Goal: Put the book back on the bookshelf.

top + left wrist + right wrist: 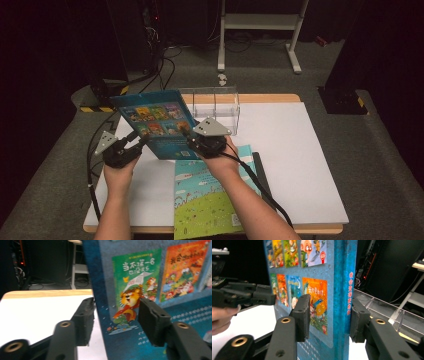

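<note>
A blue picture book (155, 122) (150, 277) (317, 272) is held up, tilted, above the white tabletop (300, 165). Its back cover, with its small cover pictures, faces me. My left gripper (141, 142) (116, 312) straddles the book's left edge, one jaw behind that edge and the other on the cover, and it looks shut on the book. My right gripper (190, 136) (330, 315) has the spine between its jaws. One pad is against the far side, and a gap shows on the cover side. The left gripper (262, 296) is visible across the book in the right gripper view.
A second book (205, 200) with a green and light-blue cover lies flat near the front edge, under my right forearm. A clear plastic divided box (220, 107) (387, 312) stands just behind the raised book. Cables trail off the left side, and a white frame (260, 22) stands on the floor beyond.
</note>
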{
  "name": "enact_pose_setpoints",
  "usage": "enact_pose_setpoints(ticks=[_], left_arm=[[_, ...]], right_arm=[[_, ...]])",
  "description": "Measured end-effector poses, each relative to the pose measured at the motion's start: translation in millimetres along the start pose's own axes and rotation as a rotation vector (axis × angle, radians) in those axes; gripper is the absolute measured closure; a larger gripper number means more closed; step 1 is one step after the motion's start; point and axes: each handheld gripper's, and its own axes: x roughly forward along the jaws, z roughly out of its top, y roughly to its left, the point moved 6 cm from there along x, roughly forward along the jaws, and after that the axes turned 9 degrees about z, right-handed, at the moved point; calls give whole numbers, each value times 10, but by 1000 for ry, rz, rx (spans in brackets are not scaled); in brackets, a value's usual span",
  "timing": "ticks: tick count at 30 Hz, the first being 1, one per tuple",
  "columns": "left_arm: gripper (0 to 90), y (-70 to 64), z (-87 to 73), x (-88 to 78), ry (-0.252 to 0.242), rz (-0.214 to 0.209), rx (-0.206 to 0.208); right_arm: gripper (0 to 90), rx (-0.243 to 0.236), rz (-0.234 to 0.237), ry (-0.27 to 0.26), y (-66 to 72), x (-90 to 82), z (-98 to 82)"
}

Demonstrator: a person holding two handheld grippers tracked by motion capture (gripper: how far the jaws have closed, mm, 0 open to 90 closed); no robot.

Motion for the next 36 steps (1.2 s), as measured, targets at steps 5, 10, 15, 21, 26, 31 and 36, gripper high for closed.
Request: enact_pose_setpoints(ticks=[5, 10, 15, 21, 26, 31, 36], left_arm=[[480, 26, 29, -63, -11, -4, -17], [474, 19, 10, -115, -1, -2, -16], [466, -58, 3, -204, 1, -18, -10], [451, -199, -9, -304, 19, -50, 22], [418, -396, -2, -386, 19, -94, 27], [396, -604, 3, -471, 14, -128, 66], [361, -923, 48, -623, 13, -179, 77]], right_arm=[[674, -44, 23, 3, 87, -76, -40], [755, -39, 94, 0, 198, -160, -51], [783, 5, 122, -3, 249, -207, -83], [808, 52, 164, -22, 291, -249, -129], [819, 62, 181, -26, 339, -269, -145], [821, 52, 178, -23, 396, -284, -151], [823, 45, 169, -30, 462, -293, -157]])
